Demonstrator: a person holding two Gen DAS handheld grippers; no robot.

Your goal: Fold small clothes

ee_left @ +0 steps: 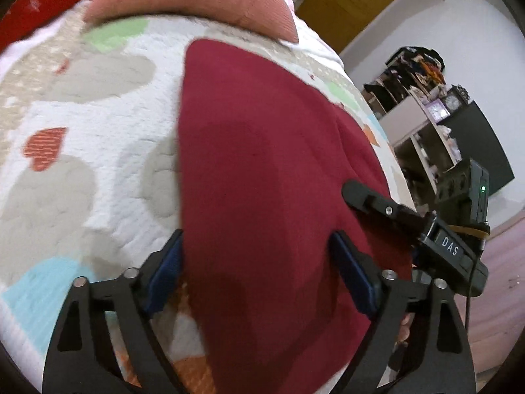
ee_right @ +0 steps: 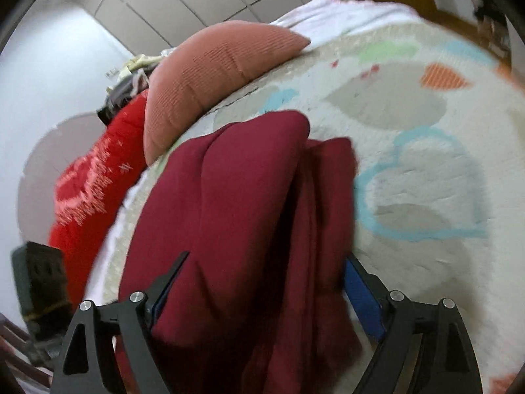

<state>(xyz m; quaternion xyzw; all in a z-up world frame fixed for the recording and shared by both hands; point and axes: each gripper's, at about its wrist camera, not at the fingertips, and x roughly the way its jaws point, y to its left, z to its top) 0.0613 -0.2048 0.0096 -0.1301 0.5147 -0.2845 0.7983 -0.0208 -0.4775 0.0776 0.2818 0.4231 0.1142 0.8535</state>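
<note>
Both the left gripper point(ee_left: 259, 272) and right gripper point(ee_right: 262, 282) stand wide, straddling the maroon cloth point(ee_left: 262, 164) at lower centre; dragging fingers could undo its fold.

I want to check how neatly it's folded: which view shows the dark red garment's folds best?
The right wrist view: the dark red garment shows its stacked layers and creases on the quilt. The left wrist view shows a smooth, blurred top surface with one seam.

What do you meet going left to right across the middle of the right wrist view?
Red patterned blanket → salmon ribbed pillow → folded maroon garment → heart-print quilt.
</note>
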